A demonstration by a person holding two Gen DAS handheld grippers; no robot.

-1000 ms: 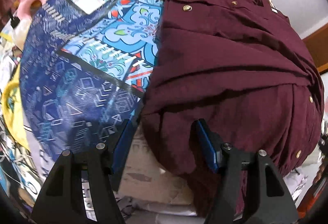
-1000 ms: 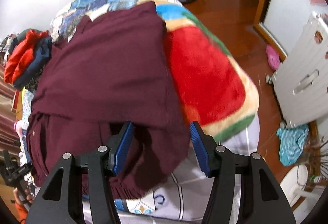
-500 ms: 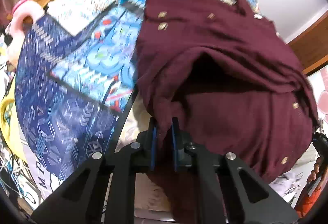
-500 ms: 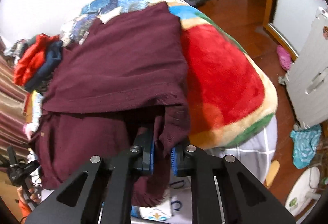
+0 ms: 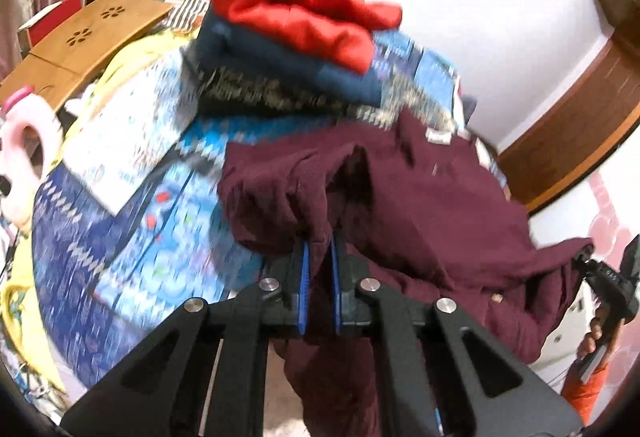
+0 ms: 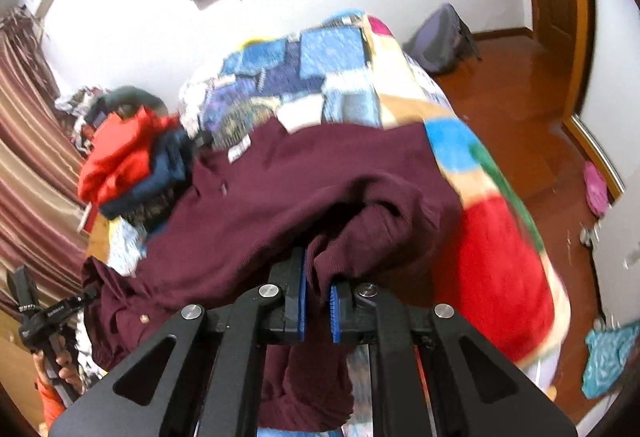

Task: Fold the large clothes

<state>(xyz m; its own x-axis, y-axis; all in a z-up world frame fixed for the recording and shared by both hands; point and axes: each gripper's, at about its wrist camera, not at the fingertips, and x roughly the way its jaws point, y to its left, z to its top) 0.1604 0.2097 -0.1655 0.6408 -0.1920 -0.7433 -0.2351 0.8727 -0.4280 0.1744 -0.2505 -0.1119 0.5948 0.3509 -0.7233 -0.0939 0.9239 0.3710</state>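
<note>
A large maroon buttoned shirt (image 5: 432, 205) lies on a bed with a patterned quilt (image 5: 132, 221). My left gripper (image 5: 319, 257) is shut on the shirt's lower left edge and holds it lifted off the bed. My right gripper (image 6: 317, 277) is shut on the shirt (image 6: 304, 189) at its lower right edge, also lifted. The fabric between them is bunched and hangs below the fingers. The right gripper also shows at the far right of the left wrist view (image 5: 608, 277).
A stack of folded clothes, red (image 5: 296, 9) on navy, sits at the head of the bed. A wooden lap table (image 5: 80, 45) and a pink jug (image 5: 24, 161) lie to the left. Red and multicoloured blanket (image 6: 504, 261) covers the bed's right side; wooden floor beyond.
Both grippers closed on the shirt's hem, then lifted it and carried it toward the collar end. The views now look higher, showing the clothes stack and the wall.
</note>
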